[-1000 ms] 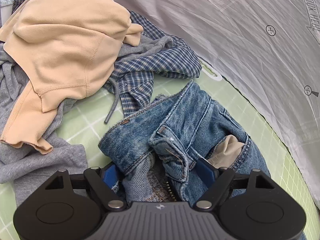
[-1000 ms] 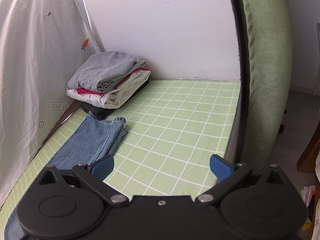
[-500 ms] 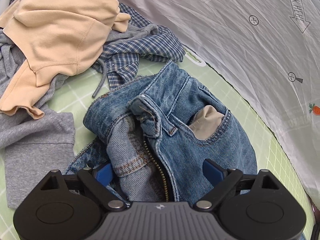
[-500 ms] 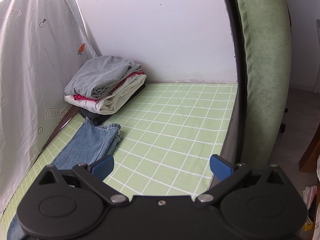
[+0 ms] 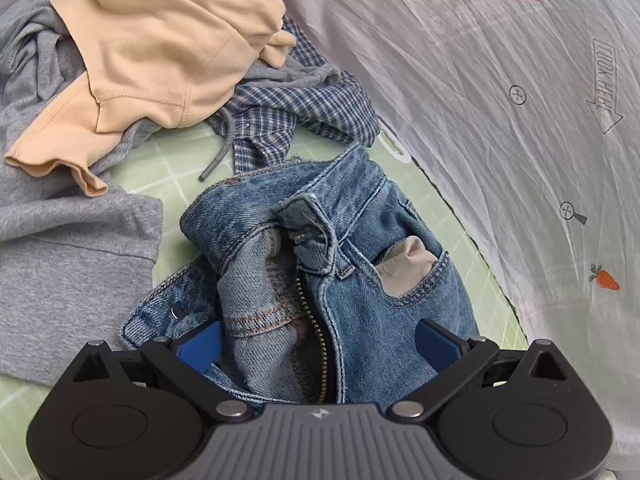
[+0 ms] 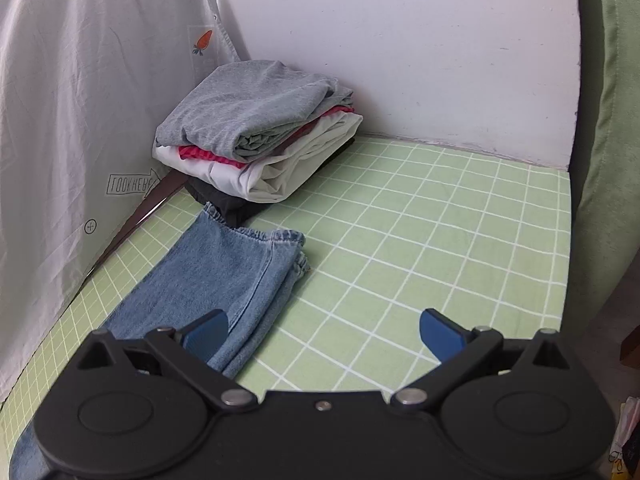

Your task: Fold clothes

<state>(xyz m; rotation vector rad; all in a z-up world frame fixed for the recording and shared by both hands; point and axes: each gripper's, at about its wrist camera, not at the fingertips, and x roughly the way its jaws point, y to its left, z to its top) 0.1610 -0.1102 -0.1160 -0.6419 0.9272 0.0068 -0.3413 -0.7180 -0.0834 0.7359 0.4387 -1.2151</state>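
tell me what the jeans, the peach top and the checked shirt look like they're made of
Jeans: denim, likely cotton, faded blue wash; diagonal twill weave, tan topstitching and a brass-looking zipper show.
Peach top: soft matte knit, probably jersey or light fleece; smooth face, stitched hem, rippled edge.
Checked shirt: thin woven cloth, possibly cotton; blue-and-white plaid, crumples into small folds.

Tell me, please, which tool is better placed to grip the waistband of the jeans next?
Probably the left tool: it is open with the bunched waistband of the jeans between its fingers. The right tool, also open, faces the leg hems.
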